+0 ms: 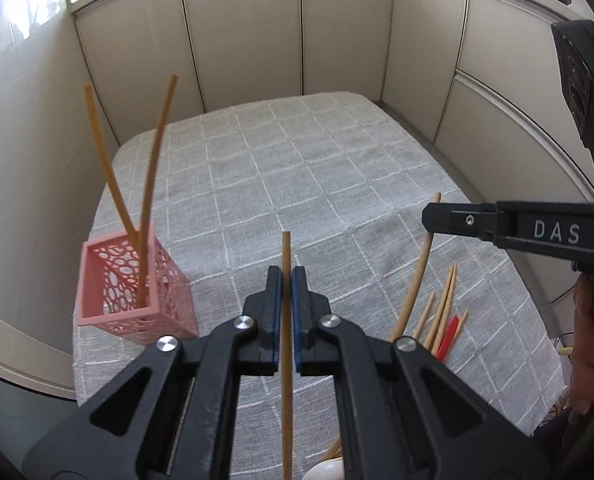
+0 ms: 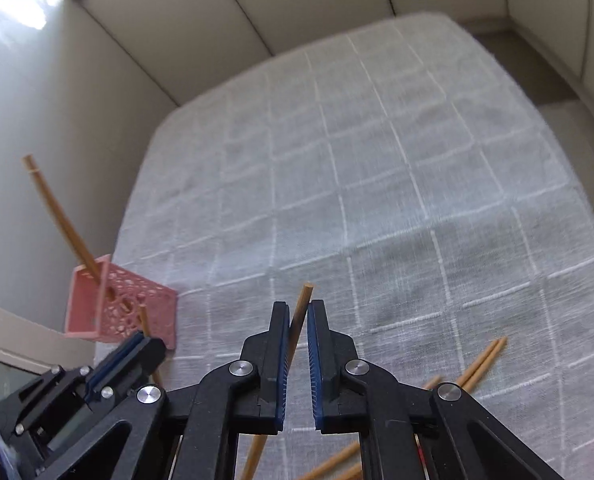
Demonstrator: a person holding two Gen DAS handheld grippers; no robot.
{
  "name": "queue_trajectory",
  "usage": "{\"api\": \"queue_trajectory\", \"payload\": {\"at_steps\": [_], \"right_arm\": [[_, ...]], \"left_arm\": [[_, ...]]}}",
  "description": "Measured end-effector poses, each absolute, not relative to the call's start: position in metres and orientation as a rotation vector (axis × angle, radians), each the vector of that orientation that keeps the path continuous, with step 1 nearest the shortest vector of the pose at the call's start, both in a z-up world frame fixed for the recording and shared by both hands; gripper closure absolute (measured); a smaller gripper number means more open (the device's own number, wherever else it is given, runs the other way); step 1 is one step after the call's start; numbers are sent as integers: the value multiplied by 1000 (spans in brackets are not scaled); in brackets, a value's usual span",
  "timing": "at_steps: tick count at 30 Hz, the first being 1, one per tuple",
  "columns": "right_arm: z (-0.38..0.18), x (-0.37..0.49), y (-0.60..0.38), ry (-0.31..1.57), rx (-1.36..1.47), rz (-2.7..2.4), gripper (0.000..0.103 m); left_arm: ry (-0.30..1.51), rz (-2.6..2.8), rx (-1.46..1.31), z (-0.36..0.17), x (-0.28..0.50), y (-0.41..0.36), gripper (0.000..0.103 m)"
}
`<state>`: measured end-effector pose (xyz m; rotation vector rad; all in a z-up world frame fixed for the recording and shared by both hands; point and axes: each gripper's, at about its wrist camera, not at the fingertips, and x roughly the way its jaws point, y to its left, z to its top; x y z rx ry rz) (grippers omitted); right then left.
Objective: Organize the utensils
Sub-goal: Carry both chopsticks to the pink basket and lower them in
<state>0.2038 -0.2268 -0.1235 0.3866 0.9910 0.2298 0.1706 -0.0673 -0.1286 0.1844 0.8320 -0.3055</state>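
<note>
My left gripper [image 1: 285, 270] is shut on a wooden chopstick [image 1: 286, 248] that runs upright between its blue pads, lifted above the cloth. To its left stands a pink perforated holder [image 1: 133, 284] with two chopsticks [image 1: 109, 160] leaning out of it. My right gripper [image 2: 298, 304] is shut on another wooden chopstick [image 2: 301, 300], which sits slanted between the pads. The left wrist view shows the right gripper [image 1: 429, 218] from the side, its chopstick [image 1: 415, 276] hanging below it. In the right wrist view the left gripper [image 2: 145, 340] is near the pink holder [image 2: 109, 300].
Several loose wooden chopsticks [image 1: 443, 308] and a red one [image 1: 449, 332] lie on the grey checked tablecloth [image 1: 297, 160] at the near right, and the loose chopsticks [image 2: 481, 364] show in the right wrist view too. Beige partition panels [image 1: 241, 40] enclose the table. A white rounded object [image 1: 329, 472] shows at the bottom edge.
</note>
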Motion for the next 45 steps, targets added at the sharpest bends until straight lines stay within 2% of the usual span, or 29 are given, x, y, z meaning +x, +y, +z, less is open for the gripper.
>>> {"api": "queue_trajectory", "payload": {"at_steps": [13,23,30,45], "right_arm": [[-6,161,-236,659,252,256,98],[40,153,-211,533,262,327,98],[59,149,-191,457,291,384,98],[49,179,-130,368,285,465,98]], "left_arm": [[532,-258,62,-29,129,-6,98],[341,-171,-70,18,121,44,97],[314,-95,-83,10,135,53,97],[477,-69,-13,-53,192,52,98]]}}
